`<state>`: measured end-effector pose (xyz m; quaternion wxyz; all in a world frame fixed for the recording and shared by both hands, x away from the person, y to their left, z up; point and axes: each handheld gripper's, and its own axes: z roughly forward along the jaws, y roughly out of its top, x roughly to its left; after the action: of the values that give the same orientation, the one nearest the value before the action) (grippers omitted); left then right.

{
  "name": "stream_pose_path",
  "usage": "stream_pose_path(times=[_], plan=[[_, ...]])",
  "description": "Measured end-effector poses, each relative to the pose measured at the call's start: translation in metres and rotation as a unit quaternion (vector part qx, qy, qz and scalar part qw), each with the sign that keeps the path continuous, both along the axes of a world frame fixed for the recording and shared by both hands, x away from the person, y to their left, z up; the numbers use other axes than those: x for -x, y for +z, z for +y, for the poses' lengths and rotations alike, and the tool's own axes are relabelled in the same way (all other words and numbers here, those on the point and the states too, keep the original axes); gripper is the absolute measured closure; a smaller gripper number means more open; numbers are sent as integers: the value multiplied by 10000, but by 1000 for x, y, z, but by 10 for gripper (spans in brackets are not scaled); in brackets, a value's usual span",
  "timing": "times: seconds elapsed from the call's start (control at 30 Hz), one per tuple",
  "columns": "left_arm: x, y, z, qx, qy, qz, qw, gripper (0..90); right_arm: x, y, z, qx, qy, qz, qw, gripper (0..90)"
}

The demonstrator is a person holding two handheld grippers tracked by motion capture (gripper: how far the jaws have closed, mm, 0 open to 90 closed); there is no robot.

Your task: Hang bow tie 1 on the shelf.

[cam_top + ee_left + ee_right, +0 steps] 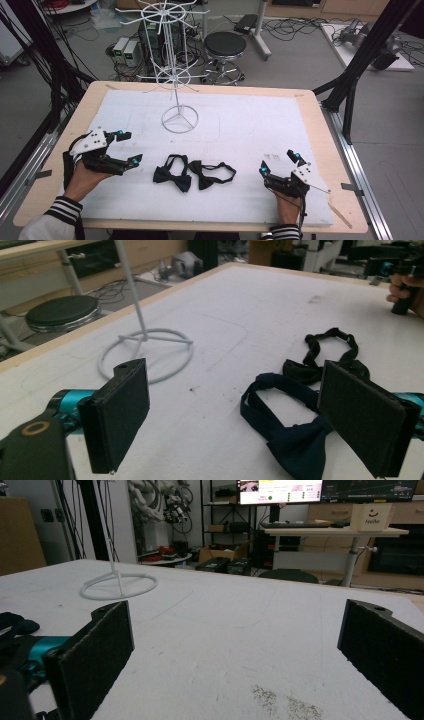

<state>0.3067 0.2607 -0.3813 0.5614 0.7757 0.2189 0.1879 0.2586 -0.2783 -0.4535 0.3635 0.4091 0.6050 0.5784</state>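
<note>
Beyond table [225, 630], right gripper view alone shows monitor [280, 490].

Two handheld black grippers, one per hand. Left gripper [128, 147]: angular black body, topped by a grey three-cornered plate dotted with small dark screw holes, teal-blue accents just behind each jaw tip. Right gripper [280, 163]: same black build, same grey plate on top, same teal-blue spots near the tips, thin black cable trailing back from its rear. Seen close in the gripper views: flat rectangular black jaws faced with rough, felt-like padding, a small round hole near each upper corner, teal metal cylinders behind, a brass-coloured ring on the left gripper's black housing. Black-and-white striped sleeve cuffs at both wrists.
</note>
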Motion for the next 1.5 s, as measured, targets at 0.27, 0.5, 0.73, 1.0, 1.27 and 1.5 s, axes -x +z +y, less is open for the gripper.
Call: stream_pose_path(times=[0.27,0.5,0.73,1.0,1.27,1.5], plan=[[-6,16,-14,-382,-423,96,9983,139,0,0,0,-11,-1,-5,10000,7],[-11,24,-31,-691,-786,173,9944,141,0,0,0,-19,-15,-7,10000,7],[-15,25,-49,-1222,-1144,292,9855,144,0,0,0,-24,-16,-8,10000,7],[-16,20,-71,-1767,-1522,415,9715,157,1,0,0,-52,-19,-8,10000,6],[-17,13,-85,-2123,-1764,632,9591,192,1,0,0,-47,-22,-14,10000,7],[-18,5,-99,-2552,-1962,816,9432,203,1,0,0,-39,-21,-18,10000,7]])
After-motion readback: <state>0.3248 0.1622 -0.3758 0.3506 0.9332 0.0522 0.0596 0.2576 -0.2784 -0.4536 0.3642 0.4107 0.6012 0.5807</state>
